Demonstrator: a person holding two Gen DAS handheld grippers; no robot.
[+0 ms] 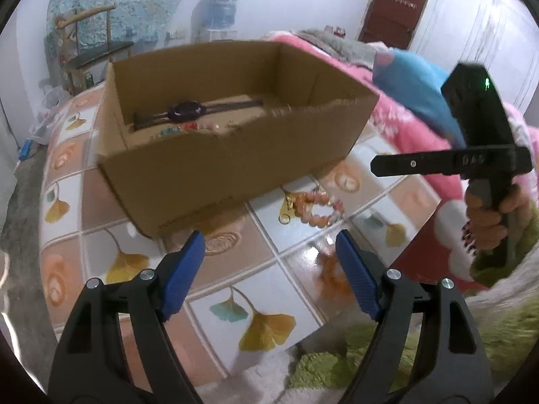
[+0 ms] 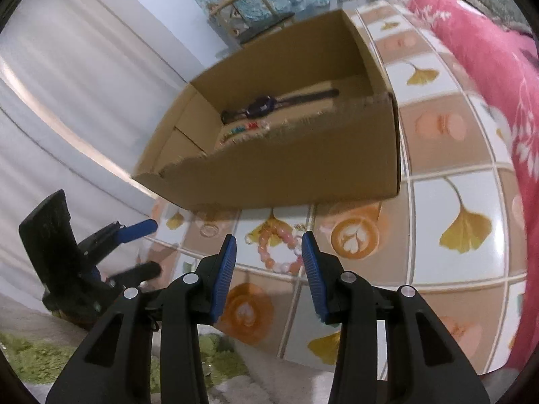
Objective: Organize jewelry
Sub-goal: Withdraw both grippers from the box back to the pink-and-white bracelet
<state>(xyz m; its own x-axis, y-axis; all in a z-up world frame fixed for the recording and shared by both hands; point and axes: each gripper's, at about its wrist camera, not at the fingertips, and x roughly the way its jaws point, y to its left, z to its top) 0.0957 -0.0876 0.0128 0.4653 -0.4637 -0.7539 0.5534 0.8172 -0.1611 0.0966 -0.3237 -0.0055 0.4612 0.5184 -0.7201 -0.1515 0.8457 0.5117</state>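
Hovering over the table [image 2: 454,269], both claws gape empty: left gripper [image 1: 269,252] wide, right gripper [image 2: 268,252] narrower, above a bead bracelet [image 2: 279,249] beside the cardboard box [image 2: 286,175].

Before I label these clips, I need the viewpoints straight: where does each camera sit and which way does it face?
Left wrist: on the left gripper, angled down at the table and box; the right gripper and hand show.
Right wrist: on the right gripper, facing the bracelet; the left gripper shows.
Shared: box, bracelet, watch.
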